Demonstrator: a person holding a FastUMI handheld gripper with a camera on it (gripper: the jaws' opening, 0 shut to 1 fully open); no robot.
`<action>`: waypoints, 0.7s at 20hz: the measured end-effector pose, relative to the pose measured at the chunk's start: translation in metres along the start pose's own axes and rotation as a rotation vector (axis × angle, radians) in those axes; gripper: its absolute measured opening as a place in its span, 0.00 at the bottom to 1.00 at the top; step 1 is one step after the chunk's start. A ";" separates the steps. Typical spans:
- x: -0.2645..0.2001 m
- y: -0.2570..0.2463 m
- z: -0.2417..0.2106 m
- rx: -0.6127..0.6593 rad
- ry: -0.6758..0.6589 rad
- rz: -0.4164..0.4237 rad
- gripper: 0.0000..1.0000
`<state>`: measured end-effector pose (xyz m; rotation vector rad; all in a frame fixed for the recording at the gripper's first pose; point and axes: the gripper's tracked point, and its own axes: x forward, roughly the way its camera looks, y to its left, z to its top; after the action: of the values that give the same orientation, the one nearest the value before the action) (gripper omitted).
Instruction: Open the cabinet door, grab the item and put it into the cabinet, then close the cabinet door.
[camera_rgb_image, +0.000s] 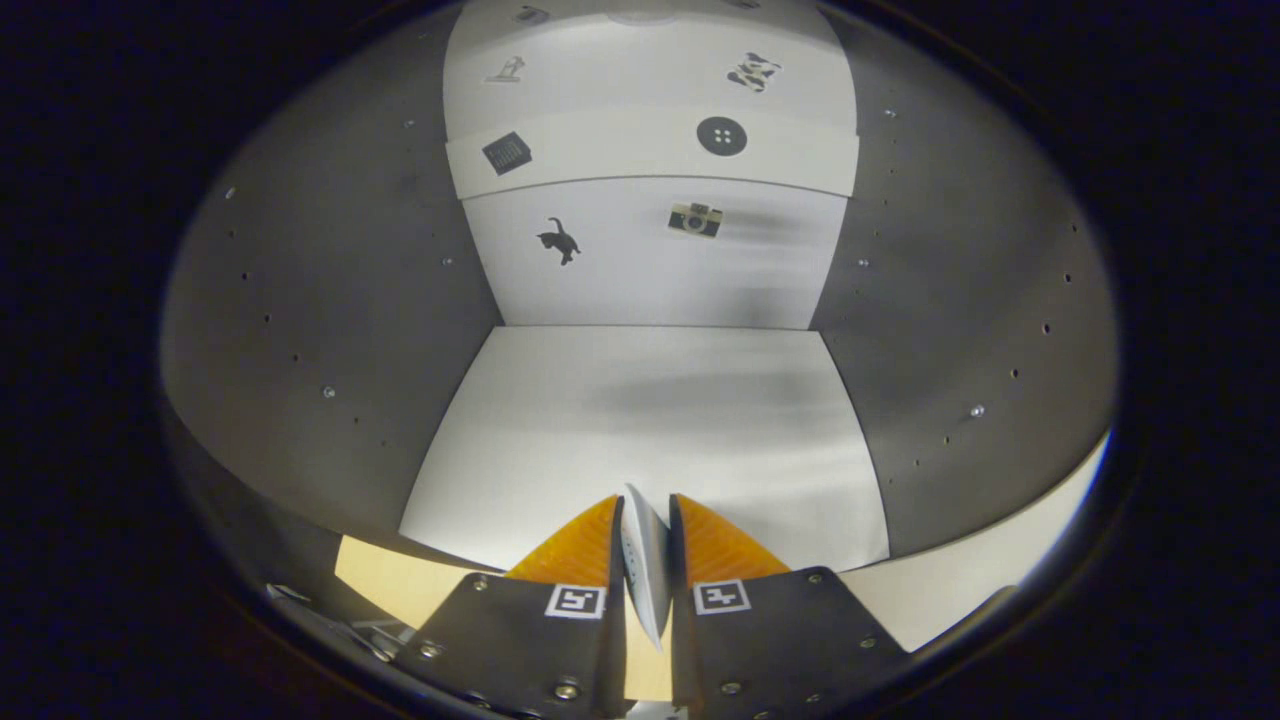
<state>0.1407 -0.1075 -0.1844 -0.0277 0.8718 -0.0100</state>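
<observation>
Gripper holding item at open cabinet mouth.
The gripper (645, 515) is pinching a thin white flat packet (645, 560) edge-on, both fingers pressing it, and is facing the grey-walled, white-floored cabinet (330, 330); sticker-decorated back panel (650, 260) is standing at twelve o'clock.

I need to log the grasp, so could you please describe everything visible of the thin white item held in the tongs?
The thin flat white item looks like a card or packet seen edge-on, standing upright with a pointed top and a faint bluish mark on one face. Both fingers of the tongs press on its sides. It sits at the open front of the white-floored, grey-walled cabinet, touching nothing else visible.
</observation>
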 end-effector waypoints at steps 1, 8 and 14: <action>0.001 0.001 0.001 0.000 -0.003 0.001 0.19; 0.004 0.009 0.006 0.013 -0.022 0.010 0.26; 0.005 0.013 0.010 0.004 -0.054 0.012 0.27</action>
<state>0.1512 -0.0946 -0.1818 -0.0190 0.8177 -0.0002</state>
